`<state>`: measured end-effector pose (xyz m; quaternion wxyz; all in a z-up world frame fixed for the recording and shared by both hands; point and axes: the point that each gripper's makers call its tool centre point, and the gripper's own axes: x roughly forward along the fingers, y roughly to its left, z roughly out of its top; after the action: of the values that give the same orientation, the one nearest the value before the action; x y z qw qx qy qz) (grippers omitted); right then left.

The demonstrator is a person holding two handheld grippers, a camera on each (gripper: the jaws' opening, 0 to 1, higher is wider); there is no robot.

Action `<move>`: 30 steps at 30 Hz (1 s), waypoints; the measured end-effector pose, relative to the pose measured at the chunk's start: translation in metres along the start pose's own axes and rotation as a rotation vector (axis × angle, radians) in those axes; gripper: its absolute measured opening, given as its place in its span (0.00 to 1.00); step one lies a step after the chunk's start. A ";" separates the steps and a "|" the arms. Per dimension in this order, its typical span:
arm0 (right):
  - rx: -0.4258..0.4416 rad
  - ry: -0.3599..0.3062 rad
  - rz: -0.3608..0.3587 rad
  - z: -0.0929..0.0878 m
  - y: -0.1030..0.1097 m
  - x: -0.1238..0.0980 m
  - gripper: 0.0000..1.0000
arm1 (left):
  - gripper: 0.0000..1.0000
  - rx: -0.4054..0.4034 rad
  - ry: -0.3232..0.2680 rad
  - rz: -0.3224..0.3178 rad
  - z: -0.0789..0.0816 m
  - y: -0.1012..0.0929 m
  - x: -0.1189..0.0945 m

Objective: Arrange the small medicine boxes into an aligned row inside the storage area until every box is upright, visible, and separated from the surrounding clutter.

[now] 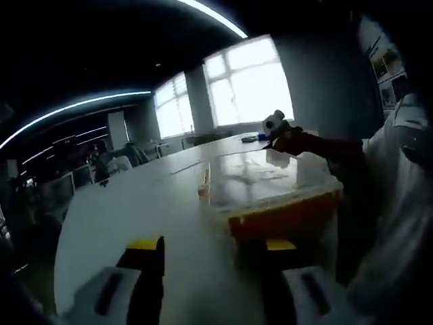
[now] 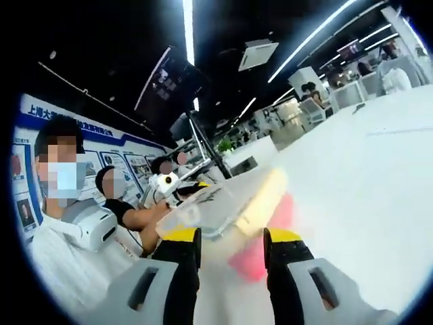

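Medicine boxes aren't discernible yet, so treat them as light, crushable card and pinch their broad faces gently; your storage bin [image 1: 281,203] with its clear lid sits on the white surface [image 1: 149,210] at 1 o'clock, both jaws open and empty

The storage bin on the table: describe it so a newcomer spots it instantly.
Start at the big white table running toward the windows. Near its close edge, just beyond the left gripper, sits the storage bin: a clear lid over an orange base, the table's one colourful thing.
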<state>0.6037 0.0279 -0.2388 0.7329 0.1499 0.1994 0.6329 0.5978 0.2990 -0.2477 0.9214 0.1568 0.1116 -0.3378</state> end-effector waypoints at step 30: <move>-0.302 0.013 -0.122 -0.027 -0.019 -0.014 0.00 | 0.00 -0.146 -0.132 -0.071 0.000 -0.039 0.011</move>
<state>0.6053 0.0099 -0.2701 0.7830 0.0217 0.1155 0.6108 0.5804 0.2644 -0.2594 0.9231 0.0624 0.0804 -0.3710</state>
